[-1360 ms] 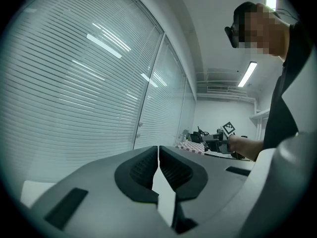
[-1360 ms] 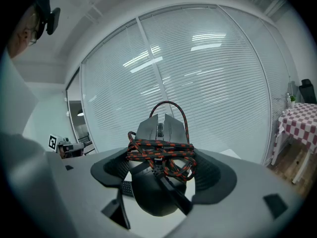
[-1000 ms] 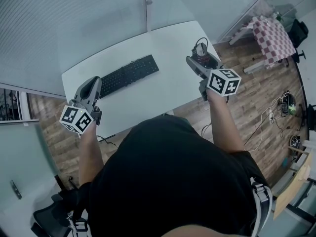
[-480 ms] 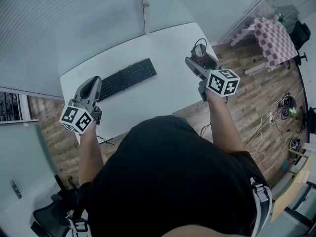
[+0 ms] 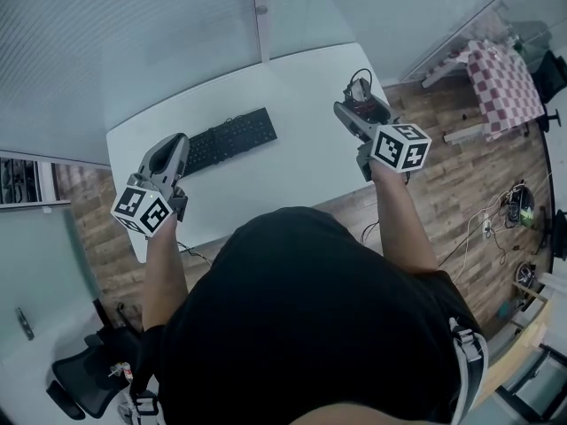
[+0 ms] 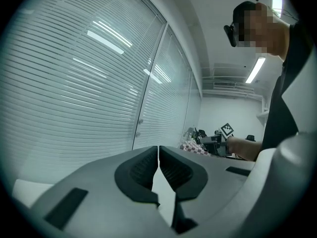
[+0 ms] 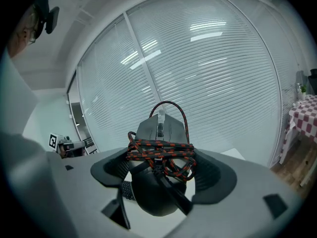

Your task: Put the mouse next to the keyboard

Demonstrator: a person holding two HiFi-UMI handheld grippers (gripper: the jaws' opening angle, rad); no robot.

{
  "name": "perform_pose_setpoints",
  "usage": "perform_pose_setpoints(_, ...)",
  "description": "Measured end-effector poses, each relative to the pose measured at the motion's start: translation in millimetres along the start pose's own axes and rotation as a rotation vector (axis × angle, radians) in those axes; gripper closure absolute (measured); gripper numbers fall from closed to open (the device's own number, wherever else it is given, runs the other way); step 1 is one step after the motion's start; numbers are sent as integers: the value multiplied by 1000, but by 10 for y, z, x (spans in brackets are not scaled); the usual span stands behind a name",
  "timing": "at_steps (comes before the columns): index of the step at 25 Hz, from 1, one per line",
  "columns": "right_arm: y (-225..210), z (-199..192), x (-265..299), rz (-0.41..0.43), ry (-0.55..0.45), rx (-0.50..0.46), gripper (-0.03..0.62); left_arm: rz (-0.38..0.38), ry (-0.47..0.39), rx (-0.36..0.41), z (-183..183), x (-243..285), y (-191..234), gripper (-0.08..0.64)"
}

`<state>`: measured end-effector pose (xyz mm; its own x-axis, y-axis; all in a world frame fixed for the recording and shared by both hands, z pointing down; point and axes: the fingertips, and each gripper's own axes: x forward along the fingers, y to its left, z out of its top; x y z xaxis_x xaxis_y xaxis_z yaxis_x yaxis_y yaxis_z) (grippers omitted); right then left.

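A black keyboard (image 5: 229, 139) lies at a slant on the white table (image 5: 292, 87), toward its left half. My right gripper (image 5: 359, 98) hangs over the table's right edge, shut on a dark mouse (image 7: 159, 133) with its red-and-black braided cord (image 7: 161, 151) wound around the body. The mouse (image 5: 360, 91) is small in the head view. My left gripper (image 5: 170, 151) hovers at the table's left front, just left of the keyboard, its jaws closed together with nothing between them (image 6: 158, 161).
Frosted glass walls with blinds (image 5: 133, 25) stand behind the table. Wooden floor (image 5: 461, 175) lies to the right, with a checkered-cloth table (image 5: 500, 69) and loose cables (image 5: 509, 197). A black chair (image 5: 84, 379) sits at bottom left.
The view has shifted slightly; the left gripper has edged a little up and right toward the keyboard. The right gripper still holds the mouse in the same place.
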<state>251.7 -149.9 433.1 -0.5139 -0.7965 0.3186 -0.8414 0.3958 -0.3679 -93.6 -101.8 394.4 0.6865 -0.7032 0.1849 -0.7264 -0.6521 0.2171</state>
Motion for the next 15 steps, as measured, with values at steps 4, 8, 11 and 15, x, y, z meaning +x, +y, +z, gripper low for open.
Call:
perform_pose_setpoints(4, -148, 119, 53, 21, 12, -7, 181, 19, -5, -5, 74, 163, -67, 535)
perform_pose_setpoints(8, -295, 222, 137, 42, 24, -22, 181, 33, -6, -9, 101, 336, -117, 535)
perform_pose_setpoints(11, -403, 298, 211, 56, 28, -24, 181, 46, -10, -10, 134, 446, -126, 535)
perform_pose_setpoints(15, -349, 342, 225, 79, 33, -34, 181, 68, -24, -7, 176, 357, -155, 535)
